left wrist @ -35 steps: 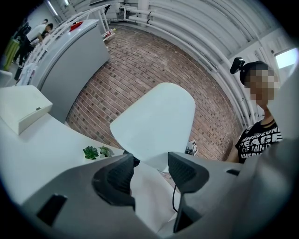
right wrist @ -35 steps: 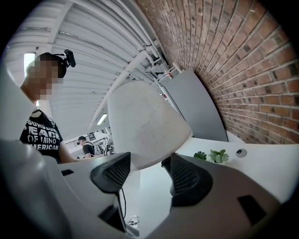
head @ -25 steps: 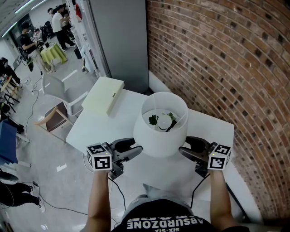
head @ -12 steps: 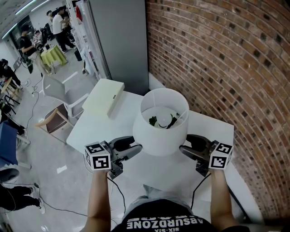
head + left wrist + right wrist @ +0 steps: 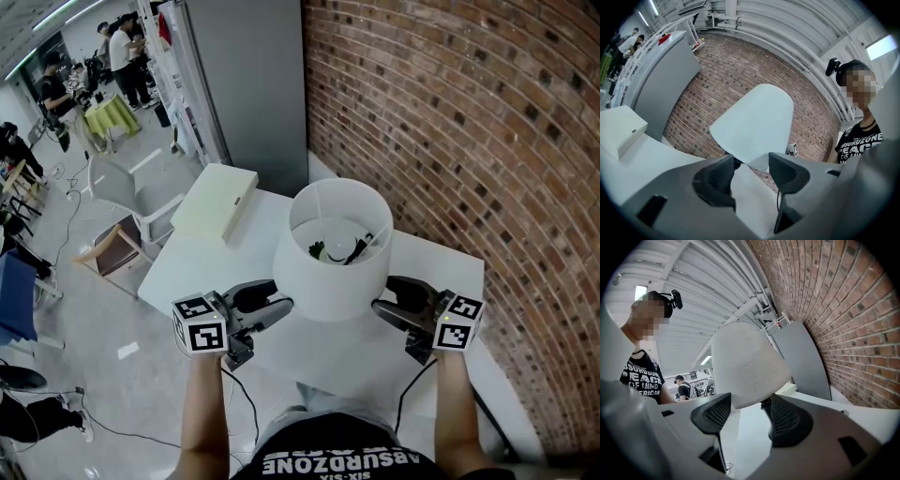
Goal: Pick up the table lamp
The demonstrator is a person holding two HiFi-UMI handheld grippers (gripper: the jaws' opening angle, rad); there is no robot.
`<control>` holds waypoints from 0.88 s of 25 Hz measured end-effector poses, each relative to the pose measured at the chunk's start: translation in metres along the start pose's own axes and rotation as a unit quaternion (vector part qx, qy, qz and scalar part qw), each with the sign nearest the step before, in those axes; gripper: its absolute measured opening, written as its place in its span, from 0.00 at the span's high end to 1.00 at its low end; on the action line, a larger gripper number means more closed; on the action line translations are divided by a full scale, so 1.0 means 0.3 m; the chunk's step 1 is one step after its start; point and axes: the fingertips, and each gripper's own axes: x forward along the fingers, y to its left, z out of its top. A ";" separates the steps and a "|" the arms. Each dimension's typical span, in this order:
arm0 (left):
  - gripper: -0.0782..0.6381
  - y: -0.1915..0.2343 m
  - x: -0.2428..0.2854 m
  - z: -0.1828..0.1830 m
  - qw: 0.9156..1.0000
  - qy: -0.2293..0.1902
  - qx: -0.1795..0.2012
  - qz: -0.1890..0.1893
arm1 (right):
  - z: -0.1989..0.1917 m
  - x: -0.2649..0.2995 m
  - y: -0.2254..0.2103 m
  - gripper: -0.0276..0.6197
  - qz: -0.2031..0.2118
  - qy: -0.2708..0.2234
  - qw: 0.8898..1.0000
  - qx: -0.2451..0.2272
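The table lamp has a white drum shade point(image 5: 328, 272) with its bulb and fittings visible through the open top. It hangs over the white table point(image 5: 192, 272). My left gripper point(image 5: 279, 307) meets the shade's lower rim from the left and my right gripper point(image 5: 380, 307) meets it from the right. In the left gripper view the shade point(image 5: 754, 122) dips between the wide-spread jaws of that gripper point(image 5: 750, 171), pads apart from it. The right gripper view shows the shade point(image 5: 745, 366) and its dark stem point(image 5: 766, 403) above that gripper point(image 5: 745, 413), whose jaws also stand wide.
A cream box point(image 5: 216, 197) lies at the table's far left corner. A brick wall point(image 5: 450, 122) runs along the right side and a grey cabinet point(image 5: 248, 84) stands behind. A black cable point(image 5: 246, 394) hangs off the near edge. A chair point(image 5: 122, 187) stands to the left.
The lamp shade has risen a little in the head view, with both grippers staying at its sides. Jaw spread looks unchanged.
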 end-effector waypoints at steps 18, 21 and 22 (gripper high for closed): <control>0.57 -0.015 0.005 0.037 1.000 -0.010 0.016 -0.001 | 0.037 -0.006 0.006 0.56 0.002 -0.008 1.000 -0.022; 0.57 -0.016 0.004 0.041 1.000 -0.011 0.019 0.000 | 0.040 -0.005 0.006 0.56 0.003 -0.007 1.000 -0.023; 0.56 -0.016 0.005 0.040 1.000 -0.010 0.021 0.001 | 0.038 -0.005 0.005 0.56 0.003 -0.006 1.000 -0.023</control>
